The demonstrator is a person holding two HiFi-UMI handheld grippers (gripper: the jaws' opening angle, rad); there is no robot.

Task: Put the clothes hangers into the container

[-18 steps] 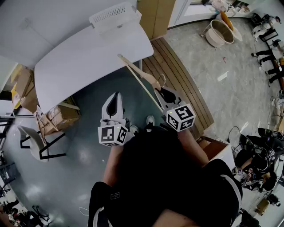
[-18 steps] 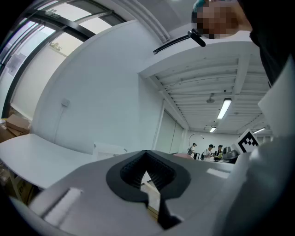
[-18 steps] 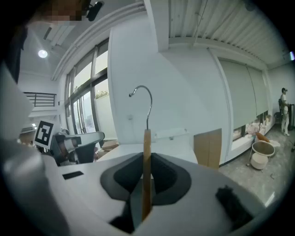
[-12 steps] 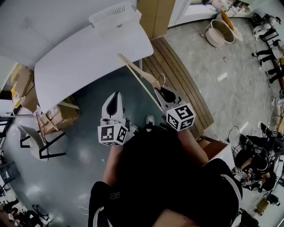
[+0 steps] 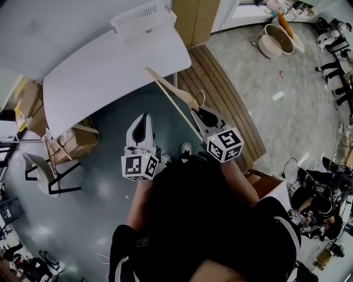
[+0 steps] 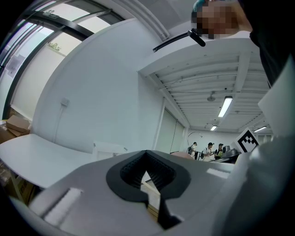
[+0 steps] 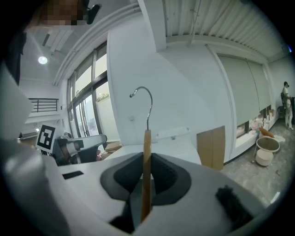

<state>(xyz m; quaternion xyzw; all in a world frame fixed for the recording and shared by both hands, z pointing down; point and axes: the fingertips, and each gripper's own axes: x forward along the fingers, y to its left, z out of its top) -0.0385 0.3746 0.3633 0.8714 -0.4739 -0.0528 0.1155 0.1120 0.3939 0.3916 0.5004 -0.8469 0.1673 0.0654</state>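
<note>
My right gripper [image 5: 202, 117] is shut on a wooden clothes hanger [image 5: 171, 99], which slants up and away toward the white table [image 5: 99, 71]. Its metal hook [image 5: 201, 97] curls out on the right side. In the right gripper view the hanger [image 7: 146, 152] stands upright, clamped between the dark pads, with the hook [image 7: 144, 93] on top. My left gripper [image 5: 145, 118] hovers to the left of the hanger with its jaws shut and nothing in them [image 6: 146, 179]. The white perforated container [image 5: 142, 16] sits at the table's far edge, well beyond both grippers.
Cardboard boxes [image 5: 74, 144] lie under the table's left end, next to a white chair [image 5: 41, 176]. A slatted wooden platform [image 5: 223, 107] runs along the right. A round tub [image 5: 274, 39] stands on the floor at the far right. A brown cabinet [image 5: 193, 19] rises behind the table.
</note>
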